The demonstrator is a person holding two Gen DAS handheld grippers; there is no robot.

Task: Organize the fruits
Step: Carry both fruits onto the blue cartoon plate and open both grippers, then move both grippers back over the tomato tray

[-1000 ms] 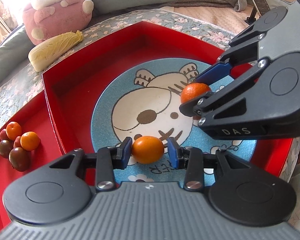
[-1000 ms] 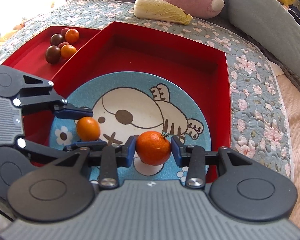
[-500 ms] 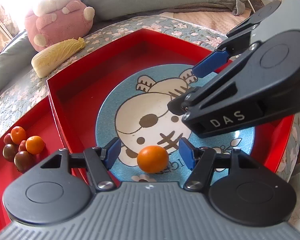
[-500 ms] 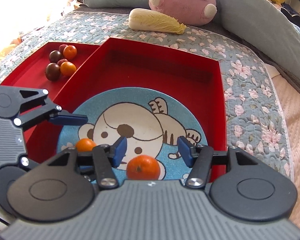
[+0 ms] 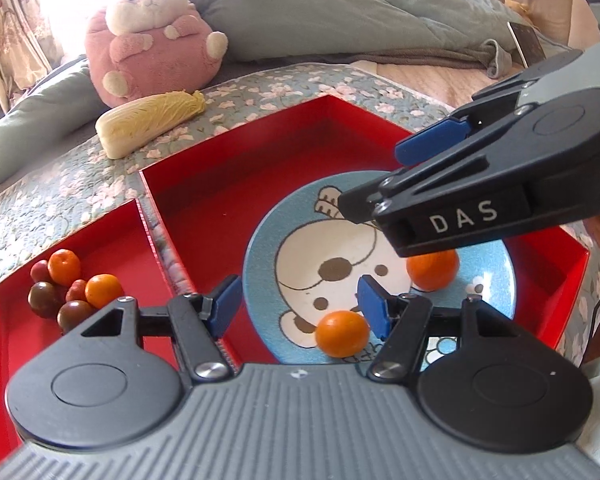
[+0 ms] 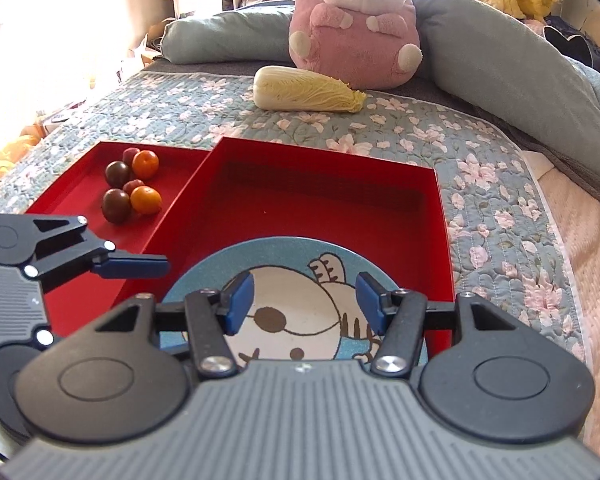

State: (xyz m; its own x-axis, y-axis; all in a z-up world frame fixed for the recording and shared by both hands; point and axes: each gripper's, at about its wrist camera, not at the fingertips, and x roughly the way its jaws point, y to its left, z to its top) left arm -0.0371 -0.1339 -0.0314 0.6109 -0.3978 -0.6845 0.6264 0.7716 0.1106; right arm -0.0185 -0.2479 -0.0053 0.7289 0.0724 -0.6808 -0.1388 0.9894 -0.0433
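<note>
A small orange (image 5: 342,334) lies on the blue cartoon plate (image 5: 260,248), just below the right pad of my left gripper (image 5: 300,306), which is open with nothing between its fingers. A bigger orange (image 5: 434,270) rests further right on the plate, half hidden under my right gripper (image 5: 374,178). In the right wrist view my right gripper (image 6: 305,302) is open over the plate (image 6: 300,252), with both oranges hidden beneath it. One blue finger (image 6: 132,266) of the left gripper shows at the left.
The plate sits in a deep red tray (image 5: 228,160). A shallow red tray (image 6: 76,184) beside it holds several small orange and dark fruits (image 6: 132,188). A napa cabbage (image 6: 308,90) and a pink plush toy (image 6: 356,28) lie on the floral quilt behind.
Both grippers opened and let go of their oranges, then lifted and drew back. The two oranges stay on the plate.
</note>
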